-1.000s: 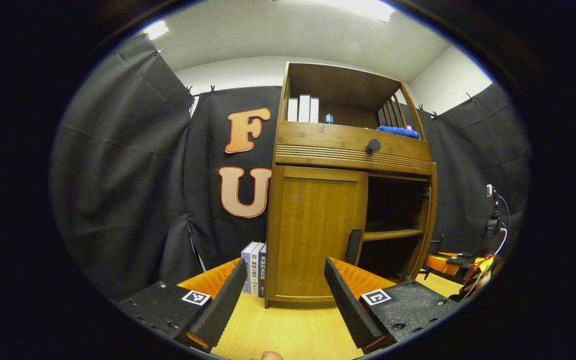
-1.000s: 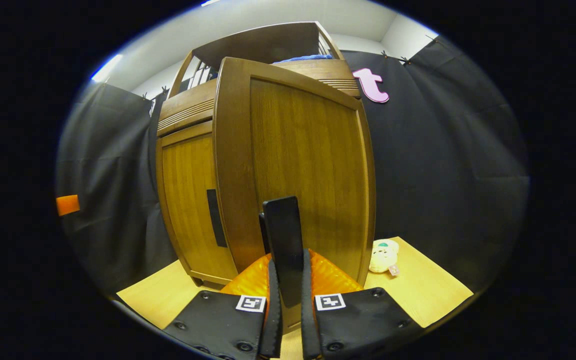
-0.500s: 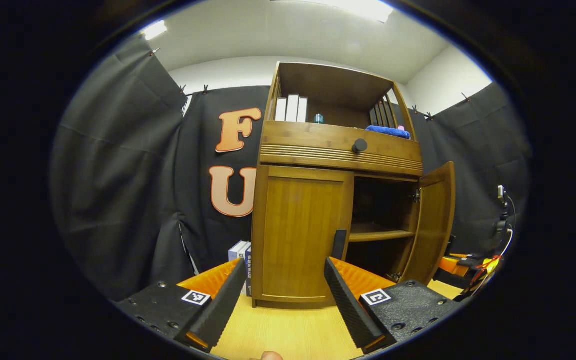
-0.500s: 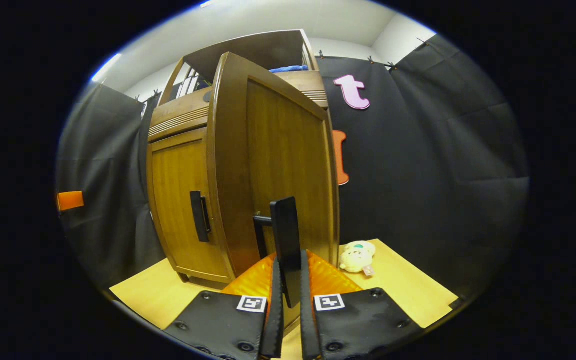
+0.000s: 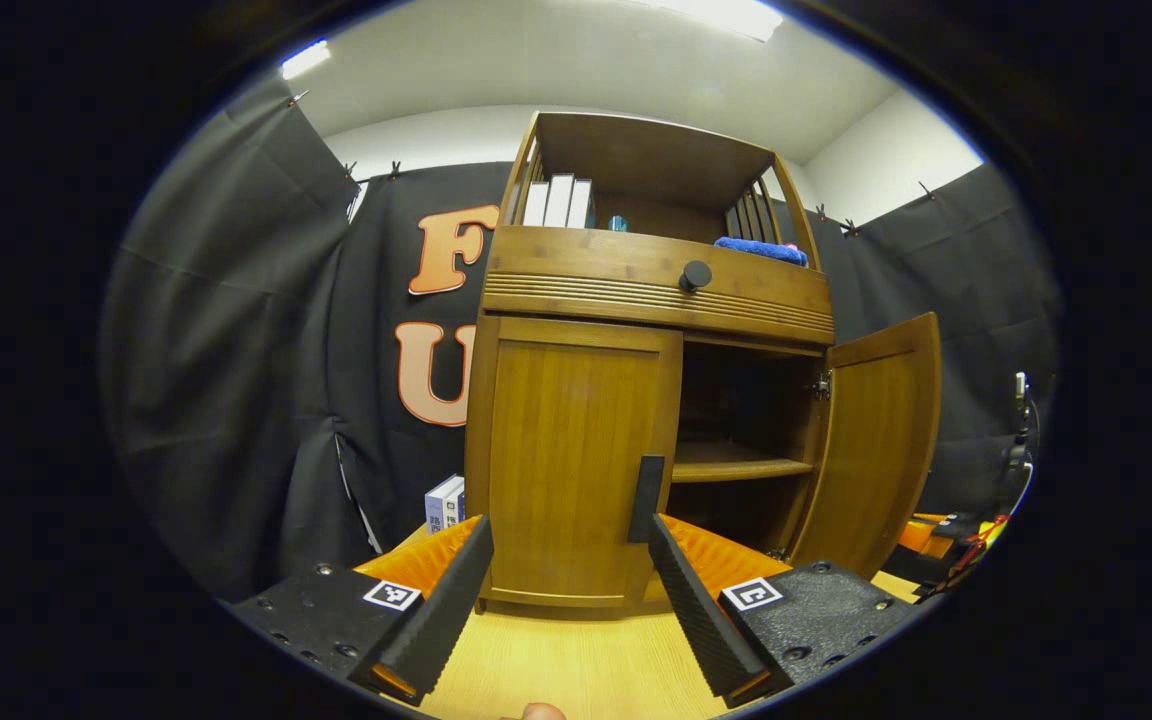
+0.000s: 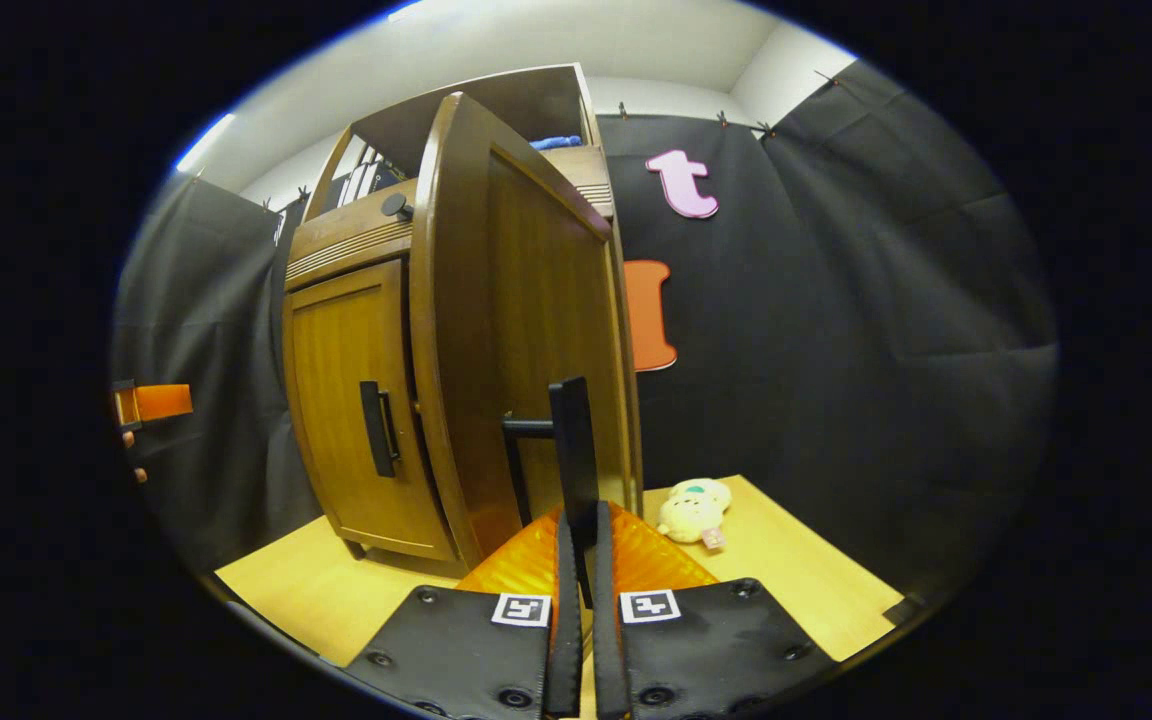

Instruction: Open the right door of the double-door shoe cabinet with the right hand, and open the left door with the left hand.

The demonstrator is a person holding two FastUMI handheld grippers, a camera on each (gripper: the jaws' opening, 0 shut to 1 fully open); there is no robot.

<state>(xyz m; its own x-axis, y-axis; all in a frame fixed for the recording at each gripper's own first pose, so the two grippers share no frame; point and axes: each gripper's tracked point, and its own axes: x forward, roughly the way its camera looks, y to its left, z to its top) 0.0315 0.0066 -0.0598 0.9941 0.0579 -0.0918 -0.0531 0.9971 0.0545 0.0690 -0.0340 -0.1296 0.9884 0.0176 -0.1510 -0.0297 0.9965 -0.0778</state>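
The wooden shoe cabinet (image 5: 656, 285) stands on a light wood floor. Its left door (image 5: 566, 460) is closed, with a dark vertical handle (image 5: 647, 498) at its right edge. My left gripper (image 5: 568, 528) is open a short way in front of that door, and the handle sits just above its right finger (image 5: 696, 610). The right door (image 5: 881, 440) stands swung out, baring a shelf (image 5: 736, 468). In the right gripper view, my right gripper (image 6: 582, 520) is shut on the right door's handle (image 6: 572, 440), and the right door (image 6: 516, 330) is seen nearly edge-on.
Books (image 5: 444, 502) stand on the floor left of the cabinet. A small plush toy (image 6: 693, 508) lies on the floor behind the open door. A drawer with a round knob (image 5: 695, 275) sits above the doors. Black cloth walls close in all sides.
The right door has swung wider open with my right gripper on its handle. My left gripper has moved closer to the left door, whose handle now sits nearer its right finger.
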